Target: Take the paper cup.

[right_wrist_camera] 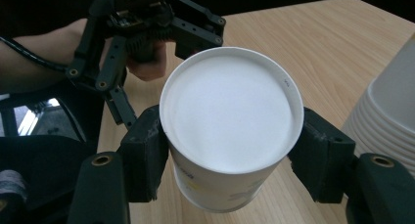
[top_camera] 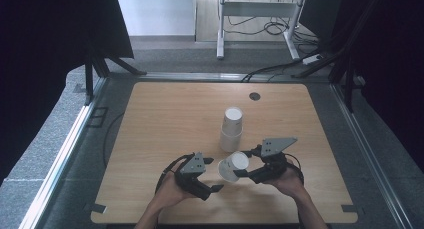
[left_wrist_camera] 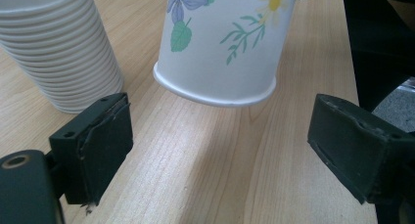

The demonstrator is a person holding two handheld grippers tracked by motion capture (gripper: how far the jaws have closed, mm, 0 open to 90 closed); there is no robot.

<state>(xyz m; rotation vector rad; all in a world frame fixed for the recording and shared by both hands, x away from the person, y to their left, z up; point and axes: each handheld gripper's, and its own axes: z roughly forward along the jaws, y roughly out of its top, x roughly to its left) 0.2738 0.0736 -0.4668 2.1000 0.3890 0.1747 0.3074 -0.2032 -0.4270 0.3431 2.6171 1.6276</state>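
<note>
My right gripper [top_camera: 244, 162] [right_wrist_camera: 232, 155] is shut on a white paper cup [top_camera: 233, 166] [right_wrist_camera: 230, 121] printed with flowers, its pads pressing on the two sides of the wall. The cup [left_wrist_camera: 220, 48] hangs upside down and tilted, with its flat base toward the right gripper's camera and its open rim just above the tabletop. My left gripper [top_camera: 215, 174] [left_wrist_camera: 220, 145] stands open just to the left of the cup, its jaws wide apart below the rim and touching nothing. A tall stack of white cups [top_camera: 232, 129] [left_wrist_camera: 54, 48] [right_wrist_camera: 386, 116] stands upside down just behind.
The wooden table [top_camera: 165, 114] has a small dark round cap [top_camera: 255, 96] near its far edge. Black curtains hang on both sides, and a metal frame with cables stands on the floor beyond the table.
</note>
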